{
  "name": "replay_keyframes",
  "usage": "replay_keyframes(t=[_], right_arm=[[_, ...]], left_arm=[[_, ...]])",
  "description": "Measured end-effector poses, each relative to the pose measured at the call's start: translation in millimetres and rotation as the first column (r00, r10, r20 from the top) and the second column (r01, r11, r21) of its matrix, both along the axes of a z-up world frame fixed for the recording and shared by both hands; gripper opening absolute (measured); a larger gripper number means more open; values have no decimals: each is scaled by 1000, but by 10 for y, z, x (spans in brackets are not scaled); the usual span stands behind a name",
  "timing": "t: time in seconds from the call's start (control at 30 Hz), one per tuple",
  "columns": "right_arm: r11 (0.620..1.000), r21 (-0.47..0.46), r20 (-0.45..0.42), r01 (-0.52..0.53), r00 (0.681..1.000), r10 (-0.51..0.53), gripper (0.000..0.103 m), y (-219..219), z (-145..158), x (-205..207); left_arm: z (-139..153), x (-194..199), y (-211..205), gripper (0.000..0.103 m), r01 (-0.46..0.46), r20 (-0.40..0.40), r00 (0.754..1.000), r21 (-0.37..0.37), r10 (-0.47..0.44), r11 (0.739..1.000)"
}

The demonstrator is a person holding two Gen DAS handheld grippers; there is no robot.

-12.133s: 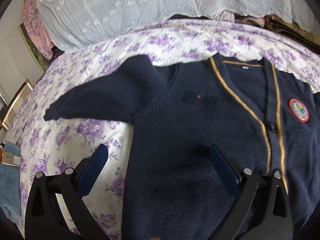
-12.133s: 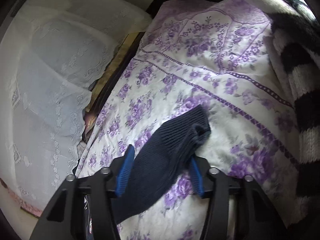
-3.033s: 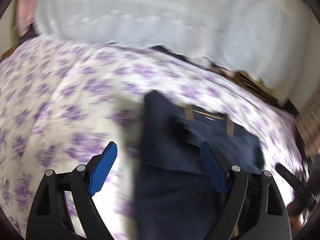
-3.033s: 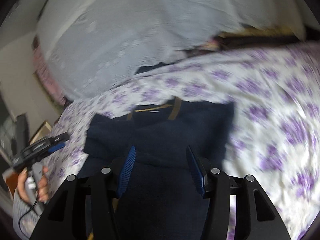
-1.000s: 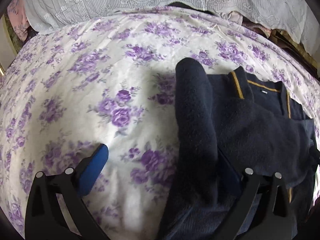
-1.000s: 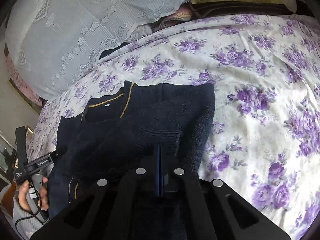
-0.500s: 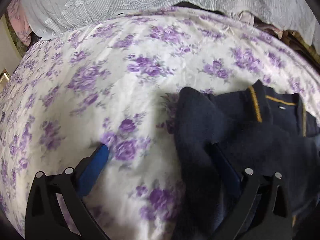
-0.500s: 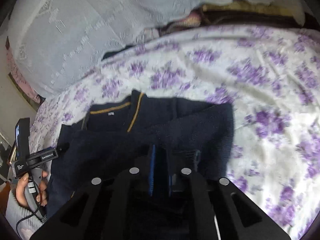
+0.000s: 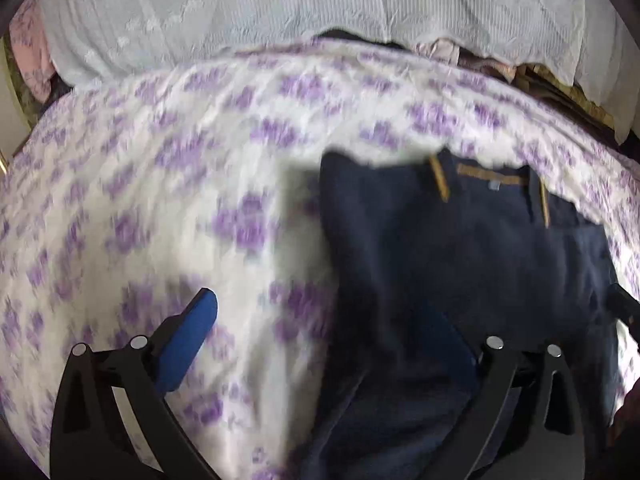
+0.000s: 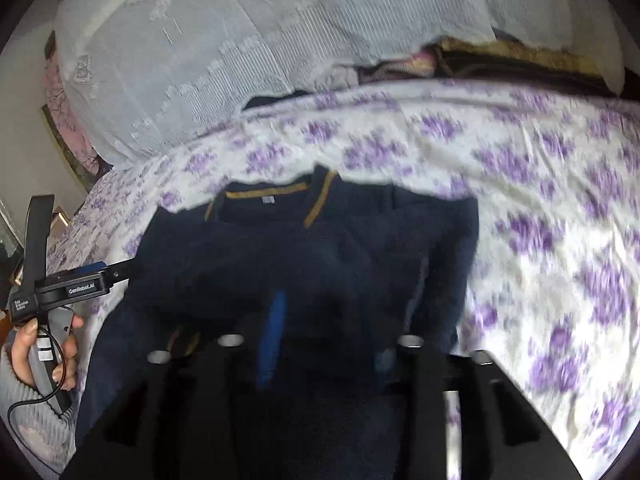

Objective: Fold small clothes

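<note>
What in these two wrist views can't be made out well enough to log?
- Lower part of the navy cardigan: right wrist view, hidden behind the right claw.
- Cardigan's neck label: both views, too small and blurred to read.
- Left claw: its right pad blends into the dark knit in the left wrist view.
- Bedsheet print: motion-blurred.

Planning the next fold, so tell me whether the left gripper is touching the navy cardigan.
Cannot tell. In the left wrist view the open left gripper has one finger over the floral sheet; the other overlaps the blurred navy cardigan, contact unclear.
</note>
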State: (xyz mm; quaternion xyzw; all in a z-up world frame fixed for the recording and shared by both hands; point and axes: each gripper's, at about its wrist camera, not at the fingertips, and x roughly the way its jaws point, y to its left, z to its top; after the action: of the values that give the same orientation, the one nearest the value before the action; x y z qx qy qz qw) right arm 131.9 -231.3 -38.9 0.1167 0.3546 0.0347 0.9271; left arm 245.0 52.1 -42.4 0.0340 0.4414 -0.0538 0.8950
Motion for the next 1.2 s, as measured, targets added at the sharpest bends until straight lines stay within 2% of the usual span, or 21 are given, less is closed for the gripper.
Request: replay_keyframes(t=[0.1,0.13,0.17,0.2,0.23,0.33,0.4,0.5,0.57,0.73,0.87,0.9,1.03,1.13,1.2], right_arm=[[1000,-18,-2,-9,1000,9,49,71,37,274],[1000,-5,-29,-15,999,14,50,72,-24,383],[1000,7,-103,-23,994,24,53,70,-189,540],[999,13,-114,-30,993,32,54,58,-290,591],[999,14,-94,-33,995,34,55,54,-283,568],[998,43,-85,-36,996,39,55,8,-236,525],[997,70,-53,-9,999,12,55,-60,-188,401],[994,108,-15,-9,1000,11,55,-146,-112,120],[993,117,-9,5,1000,-4,56,-186,-112,-135],[990,140,3,-30,1000,30,56,-184,-121,-793],[985,173,50,-20,999,12,78,-136,-41,-1268],[982,185,61,-24,998,13,79,-111,-23,-1345],[977,197,80,-86,994,72,83,132,105,-1582],[965,187,125,-184,979,163,87,291,185,-1723],[958,183,151,-220,969,194,87,347,191,-1807]], left_arm=[[10,368,-79,98,-42,-9,999,83,43,996],[-84,512,-66,98,-76,-32,996,117,80,990],[-210,627,-49,99,-96,-61,992,151,106,984],[-347,707,-28,99,-89,-92,991,137,102,987],[-360,680,28,99,-98,-51,993,87,103,991],[-306,558,-6,99,-81,-15,996,119,84,990],[-244,406,21,98,-50,-15,999,76,51,996],[-174,-35,160,98,47,-37,998,-57,-50,997],[-204,-335,256,98,54,-50,997,-83,-58,995],[-217,-1199,412,98,83,-51,995,-86,-88,993],[-246,-1734,480,98,92,-66,993,-104,-99,990],[-291,-1850,487,98,79,-86,992,-111,-88,991],[-325,-2096,340,98,124,-113,984,-107,-136,987],[-341,-2224,131,98,251,-141,951,-176,-277,952],[-377,-2251,69,98,266,-132,950,-138,-284,954]])
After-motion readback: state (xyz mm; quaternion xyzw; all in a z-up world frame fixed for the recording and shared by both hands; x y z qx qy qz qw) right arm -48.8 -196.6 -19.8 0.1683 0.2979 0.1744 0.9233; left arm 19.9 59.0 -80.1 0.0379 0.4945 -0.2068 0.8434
